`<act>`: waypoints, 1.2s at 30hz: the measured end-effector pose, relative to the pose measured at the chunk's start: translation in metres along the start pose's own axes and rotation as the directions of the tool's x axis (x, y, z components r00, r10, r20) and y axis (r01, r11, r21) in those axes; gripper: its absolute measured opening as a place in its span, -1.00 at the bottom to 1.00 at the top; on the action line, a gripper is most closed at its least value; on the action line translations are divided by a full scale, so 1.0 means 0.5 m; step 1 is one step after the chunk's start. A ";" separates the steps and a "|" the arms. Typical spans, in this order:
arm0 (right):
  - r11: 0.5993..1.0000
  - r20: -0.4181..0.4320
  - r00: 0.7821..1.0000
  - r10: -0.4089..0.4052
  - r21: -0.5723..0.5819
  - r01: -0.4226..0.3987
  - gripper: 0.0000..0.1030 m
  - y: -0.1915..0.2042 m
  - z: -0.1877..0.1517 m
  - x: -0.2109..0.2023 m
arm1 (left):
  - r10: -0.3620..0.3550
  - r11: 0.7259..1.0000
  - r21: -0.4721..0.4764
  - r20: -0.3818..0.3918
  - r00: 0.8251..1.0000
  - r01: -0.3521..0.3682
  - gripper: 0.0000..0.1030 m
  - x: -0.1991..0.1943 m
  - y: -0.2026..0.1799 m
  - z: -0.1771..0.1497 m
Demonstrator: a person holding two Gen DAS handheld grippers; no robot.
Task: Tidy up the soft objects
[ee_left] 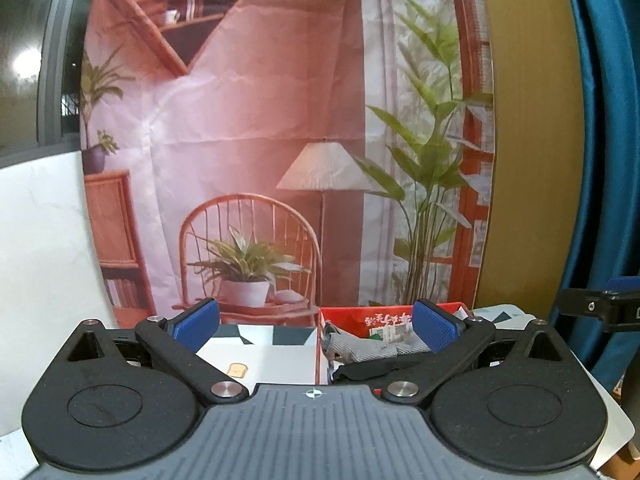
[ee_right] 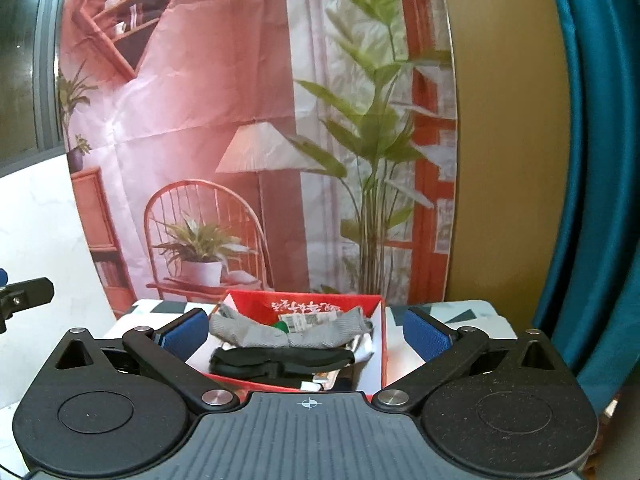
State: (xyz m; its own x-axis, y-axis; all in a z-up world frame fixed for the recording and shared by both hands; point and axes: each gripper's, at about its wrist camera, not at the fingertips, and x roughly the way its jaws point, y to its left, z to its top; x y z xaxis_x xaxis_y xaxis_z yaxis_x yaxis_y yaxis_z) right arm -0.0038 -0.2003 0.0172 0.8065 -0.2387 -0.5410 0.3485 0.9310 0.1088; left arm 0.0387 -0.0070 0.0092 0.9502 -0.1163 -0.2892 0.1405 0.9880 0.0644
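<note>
My frame hides the box's (ee_right: 372, 344) near edge. Inside, a grey sock (ee_right: 256, 330) lies behind a black one (ee_right: 280, 360). Both my left fingers (ee_left: 316, 326) and right fingers (ee_right: 306, 330) gape wide, empty.

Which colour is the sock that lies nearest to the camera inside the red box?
Black; the right wrist view shows it best.

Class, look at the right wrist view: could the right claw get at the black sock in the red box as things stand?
Probably yes. The right claw is open, and the black sock lies straight ahead between its fingers, on top in the open red box, with nothing covering it.
</note>
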 end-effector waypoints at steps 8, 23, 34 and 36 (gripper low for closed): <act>1.000 0.064 0.998 0.008 -0.026 -0.007 0.99 0.012 0.001 -0.081 | -0.013 1.000 -0.014 0.012 1.000 0.014 1.00 -0.065 -0.009 -0.005; 0.998 0.065 0.997 -0.036 -0.040 0.038 0.99 0.018 0.001 -0.096 | -0.008 1.000 -0.015 -0.004 1.000 0.008 1.00 -0.062 -0.003 -0.008; 0.998 0.058 0.997 -0.055 -0.032 0.057 0.99 0.015 -0.002 -0.092 | -0.011 1.000 -0.015 -0.020 1.000 0.011 1.00 -0.058 -0.004 -0.012; 0.998 0.058 0.997 -0.055 -0.033 0.057 0.99 0.015 -0.001 -0.091 | -0.012 1.000 -0.016 -0.022 1.000 0.012 1.00 -0.059 -0.003 -0.013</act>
State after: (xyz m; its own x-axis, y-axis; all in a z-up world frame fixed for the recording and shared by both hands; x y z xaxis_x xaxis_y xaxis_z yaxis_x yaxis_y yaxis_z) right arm -0.0380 -0.1825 0.0422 0.8121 -0.3052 -0.4973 0.3781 0.9244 0.0501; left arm 0.0089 -0.0045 0.0115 0.9419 -0.1261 -0.3112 0.1474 0.9880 0.0457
